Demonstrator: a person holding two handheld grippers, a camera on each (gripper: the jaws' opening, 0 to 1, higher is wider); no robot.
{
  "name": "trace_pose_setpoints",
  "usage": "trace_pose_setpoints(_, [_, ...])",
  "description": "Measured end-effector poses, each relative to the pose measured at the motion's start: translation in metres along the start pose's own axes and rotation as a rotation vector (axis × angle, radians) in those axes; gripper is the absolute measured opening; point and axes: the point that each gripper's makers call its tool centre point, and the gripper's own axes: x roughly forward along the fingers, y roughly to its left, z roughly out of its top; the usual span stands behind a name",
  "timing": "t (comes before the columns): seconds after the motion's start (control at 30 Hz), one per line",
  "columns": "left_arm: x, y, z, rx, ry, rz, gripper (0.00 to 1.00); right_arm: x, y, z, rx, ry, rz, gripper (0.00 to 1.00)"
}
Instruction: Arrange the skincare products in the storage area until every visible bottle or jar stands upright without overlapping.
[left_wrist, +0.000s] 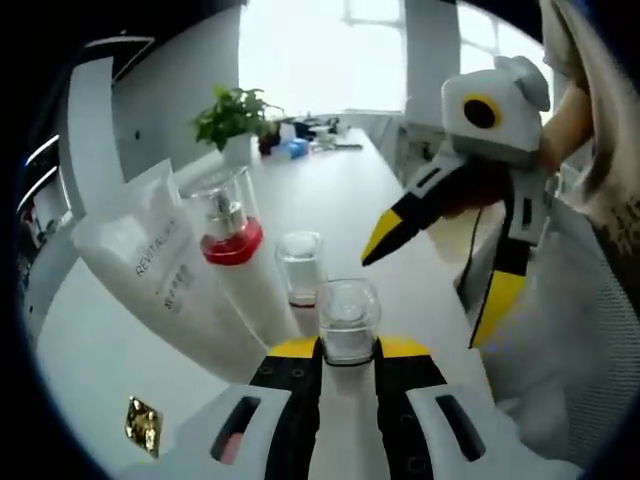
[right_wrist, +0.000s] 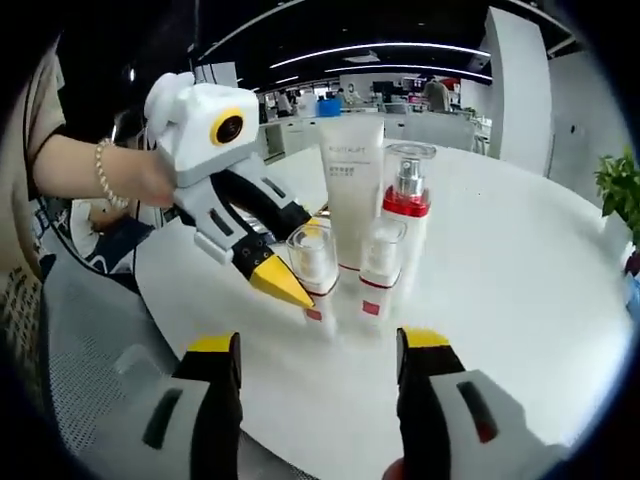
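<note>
1. Office space in the back, long white table (right_wrist: 520, 260) with a plant (left_wrist: 232, 113) at its far end, and four skincare products bunched together near the person's edge.
2. Left gripper (left_wrist: 348, 352) has its jaws closed around a small clear-capped bottle (left_wrist: 347, 318), which stands upright on the tabletop, long axis vertical, cap up. In the right gripper view that same bottle (right_wrist: 314, 262) sits at the front of the cluster with yellow jaw tips on either side.
3. Right gripper (right_wrist: 320, 350) is spread wide and holding nothing. The cluster lies straight ahead of its jaws, a bit apart.
4. Behind the held bottle: a second small bottle (right_wrist: 380, 265), a tall pump bottle with a red collar (right_wrist: 408, 205), and a white tube (right_wrist: 350, 185). All look upright, caps up.
5. My read: the left one's nearer, already on its bottle, so spacing turns on where that bottle ends up. It's just beside its neighbours; can't tell if it's touching.
</note>
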Motion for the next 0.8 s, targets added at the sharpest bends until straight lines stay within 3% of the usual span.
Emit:
trace_pose_setpoints(0.2, [0.001,0.010,0.000,-0.005,-0.009,0.013,0.17,-0.006,-0.013,-0.006,0.017,0.007,-0.038,0.63])
trace_pose_setpoints(0.8, [0.006,0.020,0.005,-0.017,-0.040,0.014,0.17,-0.007,-0.015,-0.012,0.044,0.015,-0.051,0.63])
